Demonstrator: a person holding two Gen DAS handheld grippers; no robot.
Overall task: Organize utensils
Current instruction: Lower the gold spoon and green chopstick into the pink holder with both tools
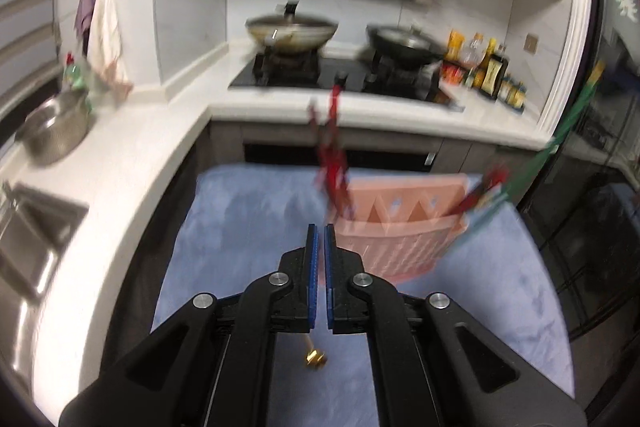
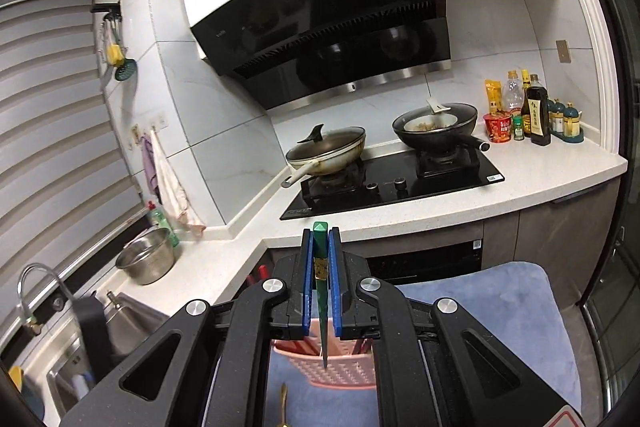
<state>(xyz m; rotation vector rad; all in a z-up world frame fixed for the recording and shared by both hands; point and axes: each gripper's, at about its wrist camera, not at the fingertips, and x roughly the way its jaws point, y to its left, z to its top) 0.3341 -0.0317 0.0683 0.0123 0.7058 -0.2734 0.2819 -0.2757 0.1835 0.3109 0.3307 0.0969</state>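
A pink slotted utensil holder [image 1: 394, 227] stands on a blue mat [image 1: 248, 211]; it also shows low in the right wrist view [image 2: 344, 367]. Red chopsticks [image 1: 332, 163] stand in its left compartment. My right gripper [image 2: 321, 239] is shut on a green chopstick [image 2: 320, 267], held upright with its tip over the holder; the same green chopstick [image 1: 560, 143] shows at the holder's right end in the left wrist view. My left gripper [image 1: 320, 231] is shut and empty, just before the holder. A gold-tipped utensil [image 1: 316, 355] lies on the mat under it.
White L-shaped counter [image 2: 532, 183] behind the mat carries a black hob with two pans [image 2: 328, 147], sauce bottles [image 2: 536, 115] at right, a steel bowl [image 2: 148, 261] and a sink [image 1: 28, 239] at left. A dark glass door [image 1: 612, 187] stands at the right.
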